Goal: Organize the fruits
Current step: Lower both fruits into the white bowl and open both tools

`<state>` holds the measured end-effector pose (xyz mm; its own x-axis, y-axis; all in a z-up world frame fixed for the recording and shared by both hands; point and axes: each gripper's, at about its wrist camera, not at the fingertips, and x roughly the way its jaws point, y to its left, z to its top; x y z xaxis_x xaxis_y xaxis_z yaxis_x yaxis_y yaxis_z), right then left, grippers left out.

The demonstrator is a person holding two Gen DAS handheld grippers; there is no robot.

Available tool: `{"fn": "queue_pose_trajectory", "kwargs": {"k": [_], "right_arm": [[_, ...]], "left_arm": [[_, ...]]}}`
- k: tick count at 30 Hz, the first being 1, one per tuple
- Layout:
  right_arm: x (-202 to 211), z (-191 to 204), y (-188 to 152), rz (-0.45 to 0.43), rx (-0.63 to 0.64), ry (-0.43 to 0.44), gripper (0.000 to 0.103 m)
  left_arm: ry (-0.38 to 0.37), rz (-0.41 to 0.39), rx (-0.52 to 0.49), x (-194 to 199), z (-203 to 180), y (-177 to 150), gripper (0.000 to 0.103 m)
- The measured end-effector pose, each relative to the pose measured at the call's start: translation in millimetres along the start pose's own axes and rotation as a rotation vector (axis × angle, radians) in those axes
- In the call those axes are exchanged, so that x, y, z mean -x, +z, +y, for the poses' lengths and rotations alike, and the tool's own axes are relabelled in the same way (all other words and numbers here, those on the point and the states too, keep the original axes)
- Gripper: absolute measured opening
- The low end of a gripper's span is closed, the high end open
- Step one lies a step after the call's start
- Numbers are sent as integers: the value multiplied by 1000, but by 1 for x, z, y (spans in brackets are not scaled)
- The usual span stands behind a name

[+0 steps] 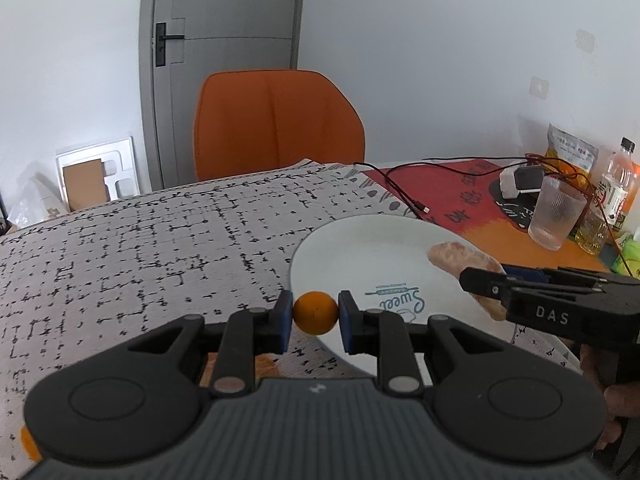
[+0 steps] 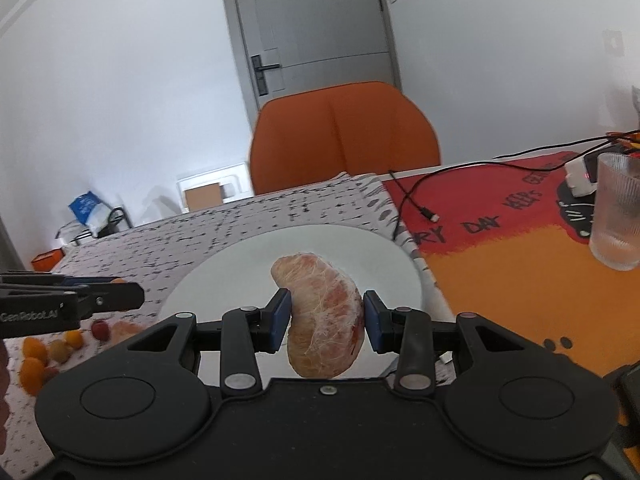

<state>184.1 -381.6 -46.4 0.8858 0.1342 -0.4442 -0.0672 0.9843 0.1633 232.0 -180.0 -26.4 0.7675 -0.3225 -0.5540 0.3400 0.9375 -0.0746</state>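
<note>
My left gripper (image 1: 315,314) is shut on a small round orange fruit (image 1: 315,312) and holds it at the near left rim of the white plate (image 1: 360,256). My right gripper (image 2: 325,320) is shut on a peeled pink grapefruit segment (image 2: 324,316) above the plate (image 2: 240,264). The segment (image 1: 464,264) and right gripper also show in the left wrist view at the plate's right side. Several small orange, yellow and red fruits (image 2: 48,352) lie on the patterned cloth left of the plate, below the left gripper (image 2: 120,296).
A ribbed glass (image 2: 618,208) stands on the red-orange mat (image 2: 500,256) at the right, with a black cable (image 2: 416,196), a charger, bottles (image 1: 616,188) and a snack bag (image 1: 572,148). An orange chair (image 1: 276,124) stands behind the table.
</note>
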Motion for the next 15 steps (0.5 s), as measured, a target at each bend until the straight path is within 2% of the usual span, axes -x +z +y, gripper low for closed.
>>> {"fn": "queue_pose_trajectory", "kwargs": {"k": [3, 15], "right_arm": [[1, -4, 0, -22, -20, -12, 46], [20, -2, -12, 7, -28, -10, 48]], "left_arm": [[-9, 8, 2, -5, -3, 1, 23], [-15, -3, -6, -1, -8, 1, 27]]}}
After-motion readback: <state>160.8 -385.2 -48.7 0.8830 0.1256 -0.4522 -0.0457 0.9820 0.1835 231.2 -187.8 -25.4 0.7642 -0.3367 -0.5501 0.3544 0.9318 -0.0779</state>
